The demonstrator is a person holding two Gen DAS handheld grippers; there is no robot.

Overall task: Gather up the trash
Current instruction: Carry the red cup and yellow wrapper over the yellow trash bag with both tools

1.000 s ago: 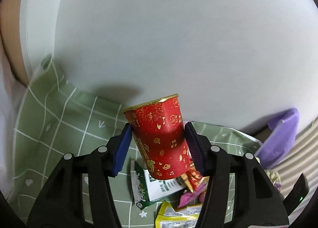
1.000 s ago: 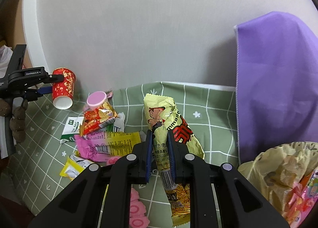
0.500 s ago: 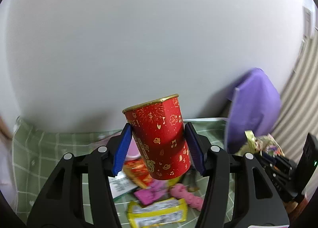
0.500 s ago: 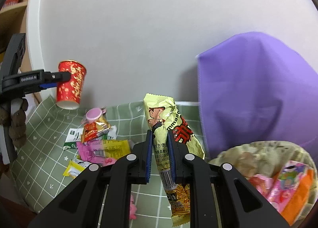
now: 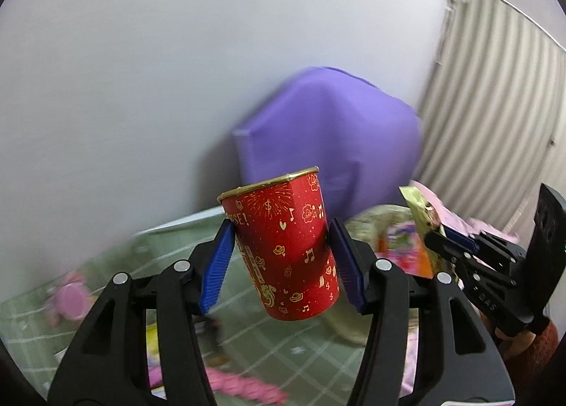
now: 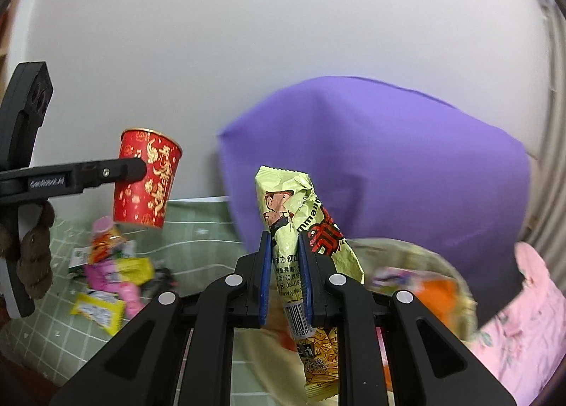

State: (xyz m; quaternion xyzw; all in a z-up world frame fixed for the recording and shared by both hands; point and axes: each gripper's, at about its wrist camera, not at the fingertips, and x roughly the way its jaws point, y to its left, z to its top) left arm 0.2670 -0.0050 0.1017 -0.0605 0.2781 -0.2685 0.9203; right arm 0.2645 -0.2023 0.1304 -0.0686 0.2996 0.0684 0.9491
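My left gripper [image 5: 283, 261] is shut on a red paper cup [image 5: 286, 246] with gold print and holds it upright in the air; the cup also shows in the right wrist view [image 6: 145, 183]. My right gripper [image 6: 284, 278] is shut on a yellow snack wrapper [image 6: 300, 229] and holds it above an open trash bag [image 6: 424, 285] with wrappers inside. The wrapper also shows at the right of the left wrist view [image 5: 422, 225]. Several loose wrappers [image 6: 109, 275] lie on the green checked tablecloth [image 6: 198, 243].
A purple cloth [image 6: 382, 172] stands behind the trash bag against the white wall. A pink patterned fabric [image 6: 530, 317] is at the far right. A pink-lidded item [image 5: 67, 296] lies on the tablecloth at left. Striped curtains [image 5: 495, 112] are at the right.
Both grippers have swung to the right toward the purple cloth and the trash bag, each still holding its item. The loose wrappers have slid to the left of the views.
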